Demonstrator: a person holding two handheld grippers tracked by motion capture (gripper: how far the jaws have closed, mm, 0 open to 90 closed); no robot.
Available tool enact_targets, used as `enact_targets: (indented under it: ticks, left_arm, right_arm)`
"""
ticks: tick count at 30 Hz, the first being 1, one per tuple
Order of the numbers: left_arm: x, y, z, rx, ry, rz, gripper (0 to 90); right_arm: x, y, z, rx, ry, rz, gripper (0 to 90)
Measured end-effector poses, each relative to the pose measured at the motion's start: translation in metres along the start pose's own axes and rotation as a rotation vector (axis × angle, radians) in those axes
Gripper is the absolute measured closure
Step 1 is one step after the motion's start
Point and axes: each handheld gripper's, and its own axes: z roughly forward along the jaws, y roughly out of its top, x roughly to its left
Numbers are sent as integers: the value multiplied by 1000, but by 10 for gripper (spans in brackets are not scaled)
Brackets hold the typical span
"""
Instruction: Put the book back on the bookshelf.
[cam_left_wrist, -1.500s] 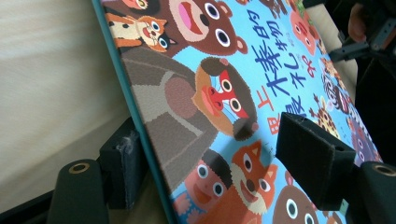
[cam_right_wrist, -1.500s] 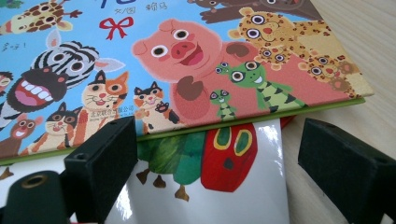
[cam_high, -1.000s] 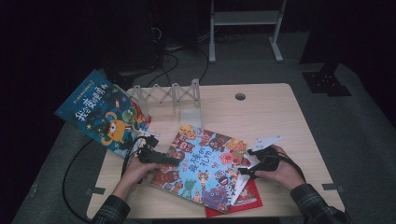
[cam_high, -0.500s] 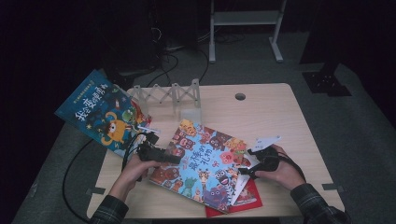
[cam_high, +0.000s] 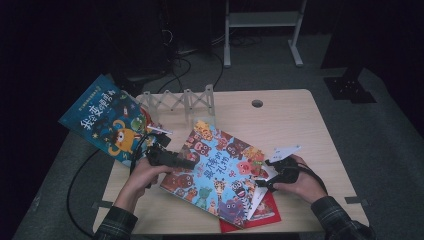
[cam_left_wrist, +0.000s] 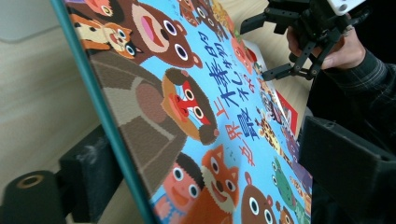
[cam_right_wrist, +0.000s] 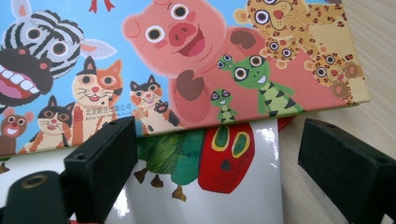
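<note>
A blue picture book (cam_high: 220, 170) covered in cartoon animals lies slanted in the middle of the table. Its left edge (cam_left_wrist: 116, 140) is raised and sits between the jaws of my left gripper (cam_high: 187, 162). The lower jaw is under the book and the upper one stands off the cover. These jaws have just been opening, then drew in slightly, with the book's edge between them. My right gripper (cam_high: 262, 177) stands open at the book's right side. Between its jaws lies a white caterpillar book (cam_right_wrist: 233, 196), which pokes out from under the blue book (cam_right_wrist: 187, 46). A red book (cam_high: 260, 215) lies lowest.
Another blue book (cam_high: 107, 122) with an orange monster lies at the table's left corner and hangs over the edge. A white folding rack (cam_high: 182, 100) stands at the back. The wooden table (cam_high: 300, 130) has a cable hole (cam_high: 257, 103). Cables trail off to the left.
My left gripper has risen and the blue book's left edge has come up with it, so the book tilts more. The right hand has kept still.
</note>
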Motion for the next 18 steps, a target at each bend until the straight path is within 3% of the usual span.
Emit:
enact_targets:
  ticks: [7,12,18]
  left_arm:
    - [-14,15,-8,2,-14,19,147]
    - [-16,22,-12,-6,-11,-3,259]
    - [-22,30,-15,-9,-22,6,354]
  right_arm:
    - [-1,0,0,2,4,-5,105]
    - [-1,0,0,5,7,-6,105]
    - [-1,1,0,6,6,-12,106]
